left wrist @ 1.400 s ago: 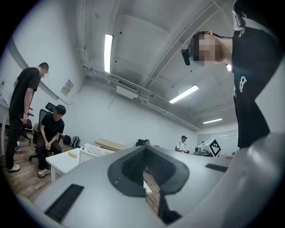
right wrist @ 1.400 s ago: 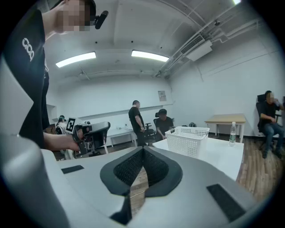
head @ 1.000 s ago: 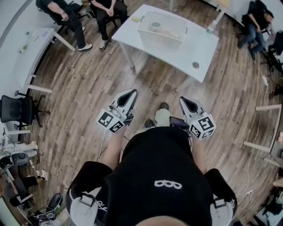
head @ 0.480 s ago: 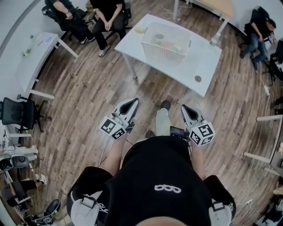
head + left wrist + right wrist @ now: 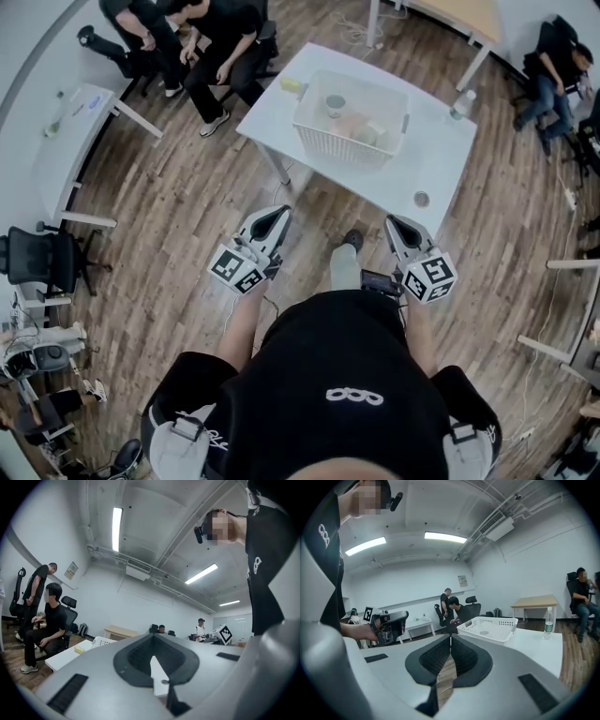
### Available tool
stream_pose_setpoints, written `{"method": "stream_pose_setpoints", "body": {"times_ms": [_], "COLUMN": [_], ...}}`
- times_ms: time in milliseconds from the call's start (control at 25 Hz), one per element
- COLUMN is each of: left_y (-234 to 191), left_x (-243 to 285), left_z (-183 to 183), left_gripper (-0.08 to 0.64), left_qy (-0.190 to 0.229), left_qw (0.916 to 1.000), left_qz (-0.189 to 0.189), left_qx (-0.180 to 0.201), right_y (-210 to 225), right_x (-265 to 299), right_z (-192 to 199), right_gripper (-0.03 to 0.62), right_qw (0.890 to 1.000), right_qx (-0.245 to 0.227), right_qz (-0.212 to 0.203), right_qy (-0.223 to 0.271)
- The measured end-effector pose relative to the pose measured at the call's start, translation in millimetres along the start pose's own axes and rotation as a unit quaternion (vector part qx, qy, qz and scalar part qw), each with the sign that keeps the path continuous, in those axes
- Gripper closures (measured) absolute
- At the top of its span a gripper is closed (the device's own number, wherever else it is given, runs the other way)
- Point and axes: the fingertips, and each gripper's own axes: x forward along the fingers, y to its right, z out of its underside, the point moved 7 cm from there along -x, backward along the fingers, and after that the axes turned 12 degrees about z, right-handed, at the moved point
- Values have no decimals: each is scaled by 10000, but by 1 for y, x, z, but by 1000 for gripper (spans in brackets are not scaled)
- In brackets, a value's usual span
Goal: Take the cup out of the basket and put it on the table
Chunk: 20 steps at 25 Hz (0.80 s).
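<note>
head view: white table [image 5: 441, 155] lies at 12 to 1 o'clock on a wood plank floor. white mesh basket [image 5: 345, 150] sits on it. the cup [image 5: 335, 103], grey, stands inside the basket toward its 10 o'clock corner, with pale and greenish items beside it that are too small to name. a yellow thing [image 5: 292, 84] lies on the table at the basket's 10 o'clock, a water bottle [image 5: 458, 105] stands at the basket's 3 o'clock, and a small round thing [image 5: 421, 199] sits near the table's near edge. left gripper [image 5: 278, 214] is just off centre toward 9 o'clock and right gripper [image 5: 397, 225] toward 3 o'clock. both are well short of the table, over the floor, with jaws together. each carries a cube of black-and-white square markers. the wearer's black shirt shows a white mark of three linked loops, no letters. seated people at 11 o'clock.

left gripper view: jaws pressed together, nothing between them. basket and table at 9 o'clock, low. a wall notice at 10 o'clock is too small to read.

right gripper view: jaw tips meet, with only a sliver of floor showing behind them; nothing is held. the basket lies dead ahead, just right of the jaw tips, on the table. the bottle is at 3 o'clock, its label unreadable. the left gripper's marker cube is at 9 o'clock.
</note>
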Motion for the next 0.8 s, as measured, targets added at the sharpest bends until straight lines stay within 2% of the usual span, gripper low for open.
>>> {"method": "stream_pose_setpoints", "body": {"times_ms": [240,480,800], "left_y": [-68,-115,-154], "left_x": [58,121,172], "left_z": [-22,-31,-28], "left_gripper": [552,552,552], "left_qy": [-35,-195,-276], "left_qw": [9999,9997,9993], "left_qz": [-99,-48,-175], "left_qx": [84,135,175], "right_y": [55,110,160], "right_x": [69,111,154], "right_z": [-40,-66,-68], "right_gripper": [568,568,567], "right_qw": [10000,10000,9996], "right_qx": [-26,0,86], "right_qz": [-78,-96,-207], "right_qy": [-8,17,-178]}}
